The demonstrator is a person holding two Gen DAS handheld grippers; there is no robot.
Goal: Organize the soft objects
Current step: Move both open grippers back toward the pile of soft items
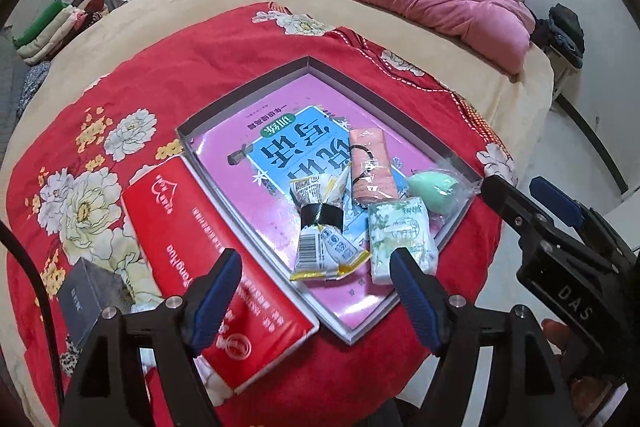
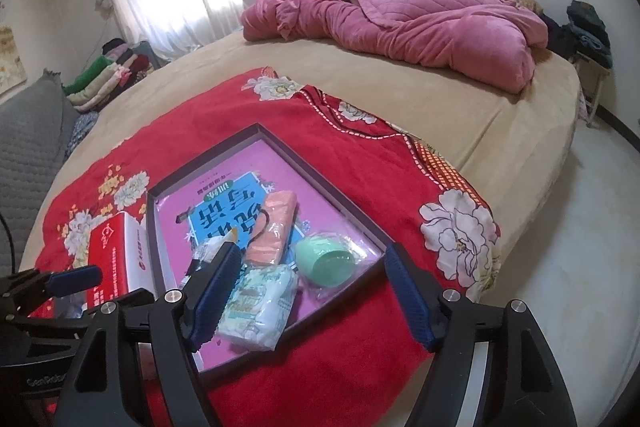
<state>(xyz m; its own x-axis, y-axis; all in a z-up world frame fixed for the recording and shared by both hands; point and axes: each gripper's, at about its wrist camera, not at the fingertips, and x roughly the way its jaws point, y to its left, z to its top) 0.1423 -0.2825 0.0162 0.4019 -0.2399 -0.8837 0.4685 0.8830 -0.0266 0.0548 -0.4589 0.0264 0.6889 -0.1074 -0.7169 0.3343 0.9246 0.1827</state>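
Shallow grey cardboard tray (image 1: 404,107) resting on a red floral blanket (image 1: 192,67) spread over a tan-covered bed (image 1: 460,67). A pink and blue printed book (image 1: 264,143) lies flat on the tray floor. On top of it, toward the near right corner, sit four soft items: a yellow-and-white foil sachet bound at the middle by a black band (image 1: 324,227); a rolled salmon-pink cloth with a black hair tie looped over it (image 1: 370,163); a white and green patterned tissue pack (image 1: 400,235); and a mint-green egg-shaped sponge in clear wrap (image 1: 432,187). The tissue pack touches the cloth roll; the sponge lies just beside both.

A red rectangular tissue box (image 1: 216,267) lies against the tray's left wall, with a small dark grey box (image 1: 88,295) near it.

The left gripper (image 1: 316,291) hovers above the sachet, blue-padded jaws spread, nothing between them. The right gripper (image 2: 308,291) hovers above the tissue pack and sponge, jaws likewise spread and empty.

A crumpled pink quilt (image 2: 420,27) lies at the far end of the bed.
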